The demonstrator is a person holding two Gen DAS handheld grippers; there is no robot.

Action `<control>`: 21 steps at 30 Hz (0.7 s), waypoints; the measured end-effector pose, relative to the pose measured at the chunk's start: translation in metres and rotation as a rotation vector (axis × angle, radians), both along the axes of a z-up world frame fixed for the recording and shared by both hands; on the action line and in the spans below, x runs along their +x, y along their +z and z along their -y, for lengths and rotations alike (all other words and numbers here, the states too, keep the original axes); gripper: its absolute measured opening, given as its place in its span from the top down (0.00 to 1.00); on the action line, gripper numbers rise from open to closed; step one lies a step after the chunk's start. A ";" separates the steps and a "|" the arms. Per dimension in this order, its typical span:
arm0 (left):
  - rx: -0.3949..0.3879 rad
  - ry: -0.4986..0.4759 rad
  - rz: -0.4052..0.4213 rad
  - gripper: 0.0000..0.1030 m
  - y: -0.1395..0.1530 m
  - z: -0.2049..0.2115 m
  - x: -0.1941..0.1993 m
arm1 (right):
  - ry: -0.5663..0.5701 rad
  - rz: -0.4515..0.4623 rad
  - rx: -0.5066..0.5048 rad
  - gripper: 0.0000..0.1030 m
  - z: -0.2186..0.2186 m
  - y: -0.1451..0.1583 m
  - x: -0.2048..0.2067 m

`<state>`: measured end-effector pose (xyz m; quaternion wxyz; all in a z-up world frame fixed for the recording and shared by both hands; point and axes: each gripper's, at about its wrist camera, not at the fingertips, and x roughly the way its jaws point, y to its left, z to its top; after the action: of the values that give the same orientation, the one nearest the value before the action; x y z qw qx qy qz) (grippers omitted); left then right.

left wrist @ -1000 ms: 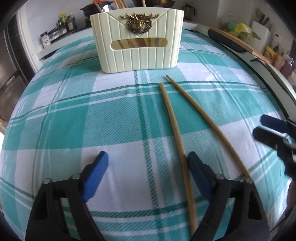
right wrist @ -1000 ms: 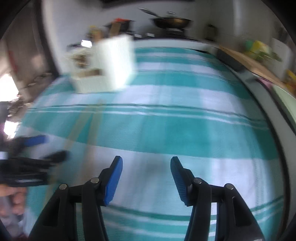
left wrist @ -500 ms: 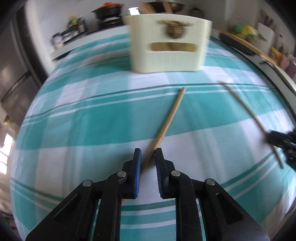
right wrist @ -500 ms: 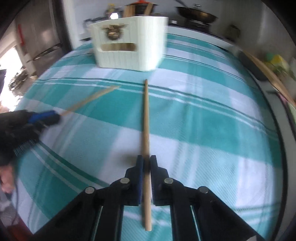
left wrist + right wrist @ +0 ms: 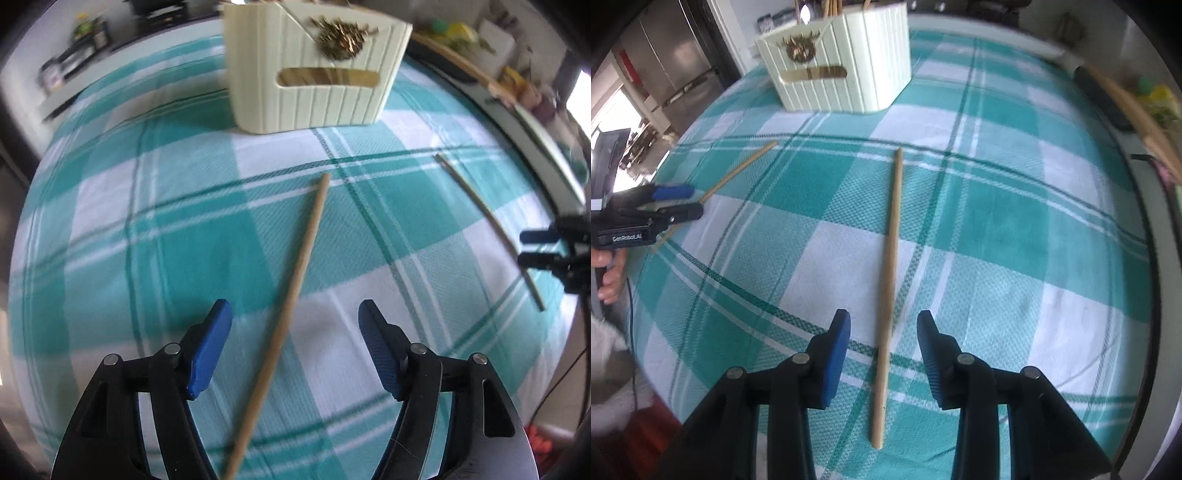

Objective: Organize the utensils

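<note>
So here's where the utensil sorting stands right now: two wooden chopsticks are flat on the checked tablecloth [image 5: 997, 229], one under each claw, and neither is gripped.

The left gripper [image 5: 293, 314] has its blue pads spread wide, and they've just been opening. The left chopstick [image 5: 295, 280] runs right up the gap between them, touching neither pad, tilted so its far tip leans to the right of the claw's line. My guess is the spread is on purpose: it gives room to settle down around a stick that isn't lined up with the fingers.

The right gripper [image 5: 882, 325] is narrower but also parted, jaws just been opening too, and the right chopstick [image 5: 890, 280] lies between them, almost dead straight ahead of the claw. Clear daylight on both sides of the stick, so nothing is held there either. Its near end reaches back under the claw.

The cream holder [image 5: 834, 70] sits well ahead of both claws, past the far tips of the sticks, with more sticks already poking out of its top. That's presumably the destination, which would explain why both sticks point roughly toward it.

In the right view you can see a hand [image 5: 609, 273] on the left claw's handle, off to the left
</note>
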<state>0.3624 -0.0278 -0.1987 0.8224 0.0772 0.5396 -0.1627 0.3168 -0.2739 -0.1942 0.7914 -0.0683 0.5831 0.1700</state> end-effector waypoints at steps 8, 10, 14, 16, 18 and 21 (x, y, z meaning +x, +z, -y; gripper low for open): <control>0.058 -0.045 -0.014 0.43 -0.004 0.024 0.040 | 0.063 0.049 -0.090 0.61 -0.037 -0.009 0.048; 0.065 -0.061 -0.010 0.69 -0.003 0.031 0.045 | 0.068 0.055 -0.089 0.65 -0.044 -0.010 0.063; 0.071 -0.077 0.012 0.95 0.001 0.043 0.052 | 0.039 0.090 -0.080 0.94 -0.055 -0.008 0.094; 0.039 -0.063 0.044 0.95 0.009 0.039 0.049 | 0.011 0.109 -0.061 0.94 -0.055 -0.005 0.100; -0.028 -0.034 0.104 0.95 0.032 0.027 0.038 | -0.027 0.155 0.014 0.94 -0.049 0.010 0.097; -0.148 -0.002 0.206 0.95 0.073 0.003 0.014 | -0.046 0.288 0.131 0.94 -0.040 0.054 0.073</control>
<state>0.3769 -0.0305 -0.1257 0.8768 0.0332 0.4387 -0.1940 0.3898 -0.2341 -0.1399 0.8732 -0.0268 0.4528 0.1781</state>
